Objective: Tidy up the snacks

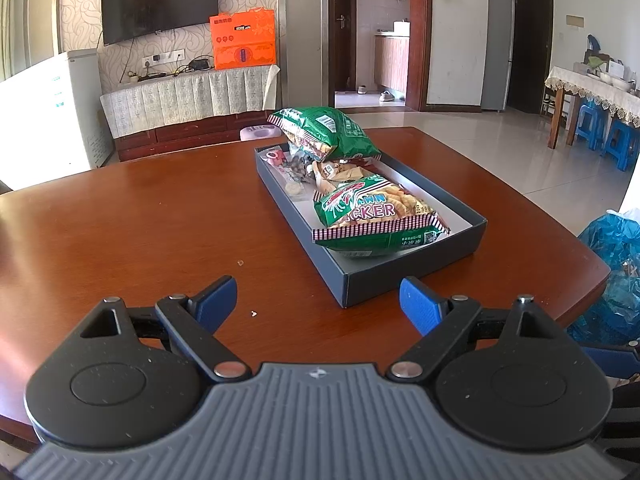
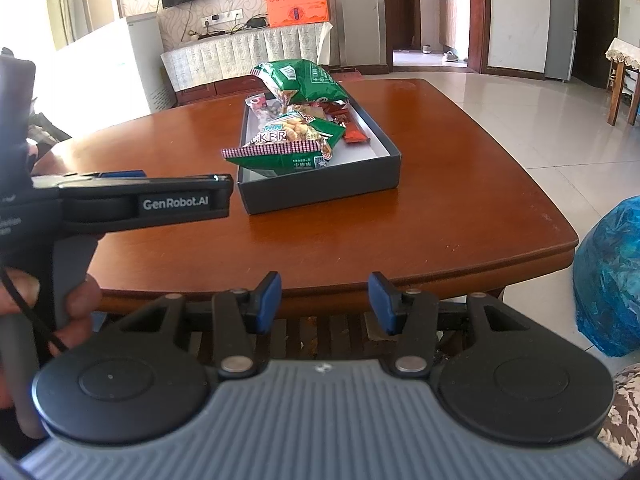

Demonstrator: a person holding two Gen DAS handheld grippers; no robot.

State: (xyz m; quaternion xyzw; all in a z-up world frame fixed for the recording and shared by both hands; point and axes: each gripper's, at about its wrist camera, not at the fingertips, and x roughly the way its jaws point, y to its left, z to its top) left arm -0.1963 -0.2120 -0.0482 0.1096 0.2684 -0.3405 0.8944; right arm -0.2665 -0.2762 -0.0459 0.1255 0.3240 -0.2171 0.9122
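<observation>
Wooden table (image 1: 140,220) bears a snack tray (image 1: 412,276), long axis running away; both tongs (image 1: 318,304) (image 2: 324,300) gape empty.

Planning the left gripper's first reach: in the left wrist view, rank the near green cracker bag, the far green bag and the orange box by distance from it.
From the left gripper:
1. Near green cracker bag, at the tray's near end.
2. Far green bag, at the tray's far end.
3. Orange box, on the cabinet by the wall.

- 2 green cracker bags (image 1: 360,216) (image 1: 326,132) lying tilted in dark shallow box (image 1: 400,276), near one overhanging rim.
- Small wrapped snacks (image 1: 296,168) beneath.
</observation>
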